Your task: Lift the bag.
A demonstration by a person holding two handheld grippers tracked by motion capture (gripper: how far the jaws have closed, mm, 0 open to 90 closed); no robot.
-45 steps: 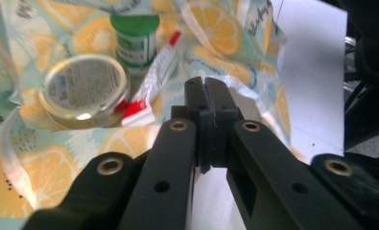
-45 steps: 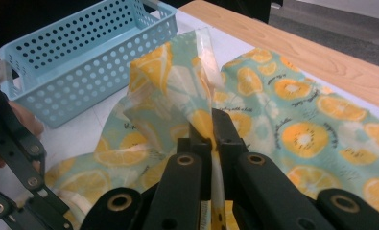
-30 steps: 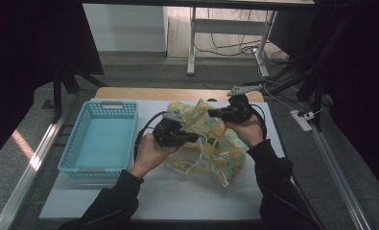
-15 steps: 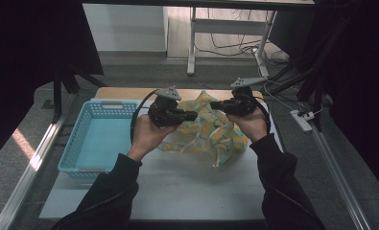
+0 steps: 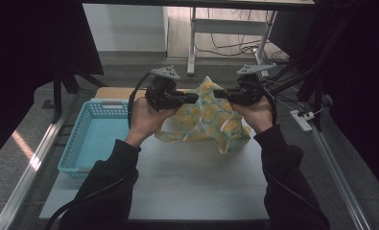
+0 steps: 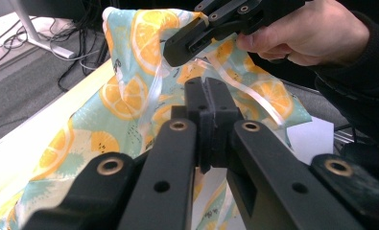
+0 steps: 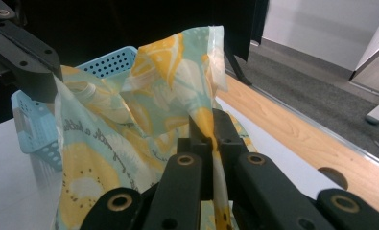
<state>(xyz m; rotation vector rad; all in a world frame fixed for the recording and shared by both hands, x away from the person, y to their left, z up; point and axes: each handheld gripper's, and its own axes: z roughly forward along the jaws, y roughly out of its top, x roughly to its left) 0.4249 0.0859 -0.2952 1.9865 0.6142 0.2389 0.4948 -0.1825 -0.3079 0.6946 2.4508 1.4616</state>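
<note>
White tabletop (image 5: 196, 177) spreads under a lemon-print bag (image 5: 211, 120), lifted beside the blue basket (image 5: 93, 139). Left gripper (image 5: 193, 98) and right gripper (image 5: 219, 93) each have their jaws clamped on the bag's top edge. From the left gripper view a pale ribbon handle (image 6: 153, 96) shows — from the right gripper view, the wooden table edge (image 7: 297, 139) beyond the bag. Open tabletop lies in front of the bag.

Basket (image 5: 88, 139) blocks table's left; bare white tabletop (image 5: 196, 182) free below lifted bag (image 5: 208, 120).
</note>
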